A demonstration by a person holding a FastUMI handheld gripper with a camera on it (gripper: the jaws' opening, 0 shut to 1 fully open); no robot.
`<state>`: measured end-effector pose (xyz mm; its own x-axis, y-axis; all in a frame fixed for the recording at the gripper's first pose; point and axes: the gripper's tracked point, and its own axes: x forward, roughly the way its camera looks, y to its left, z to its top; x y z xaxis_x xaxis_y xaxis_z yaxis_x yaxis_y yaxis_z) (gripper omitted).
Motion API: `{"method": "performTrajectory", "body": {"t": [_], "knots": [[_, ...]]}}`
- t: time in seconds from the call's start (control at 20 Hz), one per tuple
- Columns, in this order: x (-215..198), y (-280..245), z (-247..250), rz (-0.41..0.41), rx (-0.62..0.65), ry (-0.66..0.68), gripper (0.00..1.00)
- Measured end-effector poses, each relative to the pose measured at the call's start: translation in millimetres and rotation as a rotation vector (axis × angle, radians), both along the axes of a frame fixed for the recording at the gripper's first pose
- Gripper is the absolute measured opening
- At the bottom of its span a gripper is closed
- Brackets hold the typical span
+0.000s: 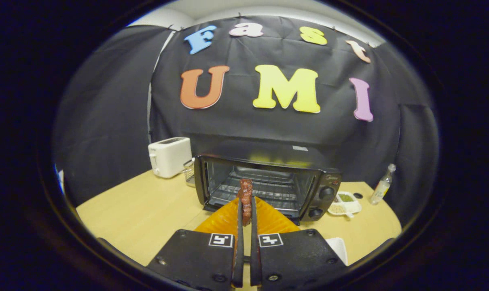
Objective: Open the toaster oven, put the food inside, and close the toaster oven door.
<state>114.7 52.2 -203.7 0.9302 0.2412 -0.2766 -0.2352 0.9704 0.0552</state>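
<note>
Both fingers of my tool (246, 210) pinched the meat (245, 198) upright, above the orange plate (268, 220), facing the open toaster oven (268, 186). Thin grip, I judged; one bump on the oven frame could knock it loose.

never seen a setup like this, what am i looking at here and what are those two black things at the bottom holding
This is a handheld gripper that a person carries; the camera rides on it and looks forward along its two fingers. The fingers are shut on a piece of meat, held upright above an orange plate. Just beyond them on the table stands a toaster oven with its door open and its rack bare. To one side of the oven is a white toaster; to the other, a small white dish and a bottle.
</note>
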Motion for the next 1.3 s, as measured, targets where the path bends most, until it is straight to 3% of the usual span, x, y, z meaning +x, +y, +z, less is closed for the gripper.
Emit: {"method": "performTrajectory", "body": {"t": [0.2,0.65,0.95,1.3], "knots": [[31,-11,-10,-0.099,0.176,0.029,0.10],[108,-9,-50,-0.175,0.596,0.161,0.10],[141,-15,-72,-0.201,0.648,0.162,0.10],[149,-25,-83,-0.226,0.563,0.154,0.14]]}}
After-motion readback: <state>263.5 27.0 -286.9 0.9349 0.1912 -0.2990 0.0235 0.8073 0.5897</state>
